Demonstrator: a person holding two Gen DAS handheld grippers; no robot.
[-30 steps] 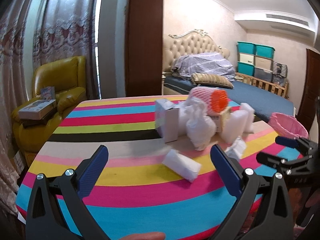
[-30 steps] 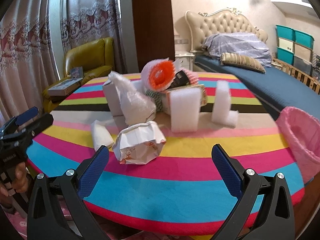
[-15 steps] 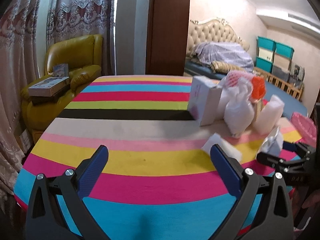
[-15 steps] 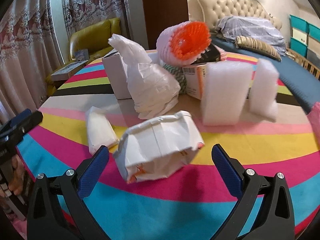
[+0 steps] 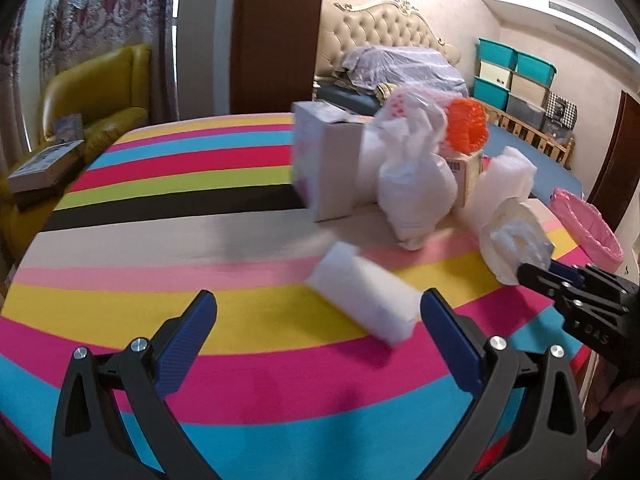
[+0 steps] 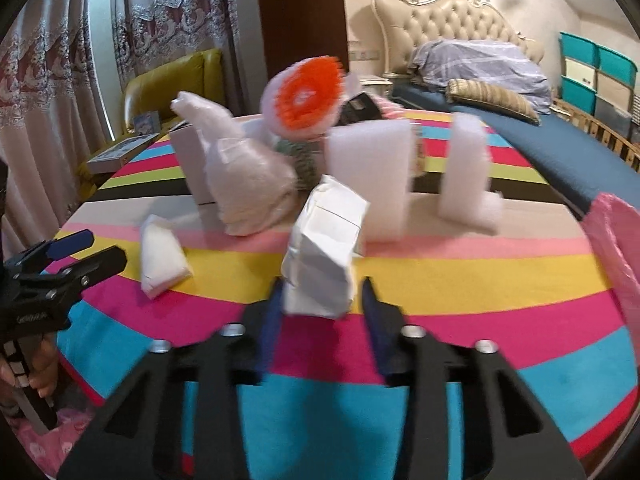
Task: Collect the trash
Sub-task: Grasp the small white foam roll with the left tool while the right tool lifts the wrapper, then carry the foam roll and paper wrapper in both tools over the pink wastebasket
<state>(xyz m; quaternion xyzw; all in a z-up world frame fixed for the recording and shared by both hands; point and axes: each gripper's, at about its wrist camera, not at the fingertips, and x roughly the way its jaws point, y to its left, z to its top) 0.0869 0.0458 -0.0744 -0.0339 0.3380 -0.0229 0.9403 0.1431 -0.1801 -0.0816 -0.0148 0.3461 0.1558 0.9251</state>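
A round table (image 5: 168,240) covered in bright stripes of pink, yellow, blue, black and grey is seen directly ahead of and beneath both claws. Far ahead and to the left, a yellow leather armchair (image 5: 100,92) is placed before patterned curtains (image 6: 52,60), and a book (image 5: 44,164) is laid on its arm. Straight ahead, beyond the table, a dark wooden panel (image 5: 276,36) is set against the wall. To the right, a bed (image 6: 560,148) with a tufted cream headboard (image 6: 452,20) is seen, with a striped pillow (image 6: 492,98) on it. Teal and beige storage boxes (image 5: 516,76) are stacked at far right.
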